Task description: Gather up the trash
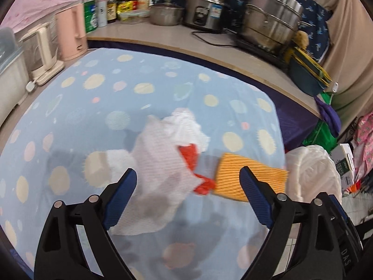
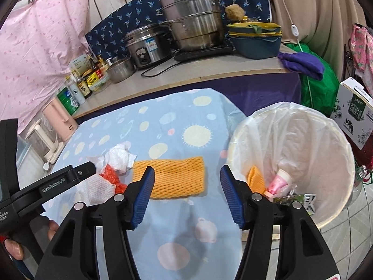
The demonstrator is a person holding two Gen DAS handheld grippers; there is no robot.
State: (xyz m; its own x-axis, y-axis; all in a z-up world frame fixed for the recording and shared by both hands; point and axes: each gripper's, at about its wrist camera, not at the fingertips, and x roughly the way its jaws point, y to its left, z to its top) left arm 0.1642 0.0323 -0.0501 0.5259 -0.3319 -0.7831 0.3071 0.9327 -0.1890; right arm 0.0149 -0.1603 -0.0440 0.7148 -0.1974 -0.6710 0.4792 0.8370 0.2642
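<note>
On the blue dotted cloth [image 1: 98, 107] lies a flat white paper towel [image 1: 160, 163], with a crumpled white tissue [image 1: 186, 126] and a red plastic scrap [image 1: 190, 155] on it. An orange foam net [image 1: 249, 177] lies just right of them. My left gripper [image 1: 187, 171] hovers open over the towel's near end, nothing between its pads. In the right wrist view my right gripper [image 2: 187, 169] stands open over the near edge of the orange foam net [image 2: 172, 175], not touching it. The white bin [image 2: 235, 135] with a clear liner stands to the right and holds another orange net piece [image 2: 255, 179] and a pink tube [image 2: 278, 182].
Behind the cloth a counter [image 2: 209, 70] carries a steel steamer pot [image 2: 193, 18], a rice cooker [image 2: 144, 44], bottles and a blue basin [image 2: 254, 44]. A pink kettle [image 1: 70, 35] stands at the cloth's left. A cardboard box [image 2: 354, 114] sits beyond the bin. A person's fingers [image 2: 14, 249] hold the left tool.
</note>
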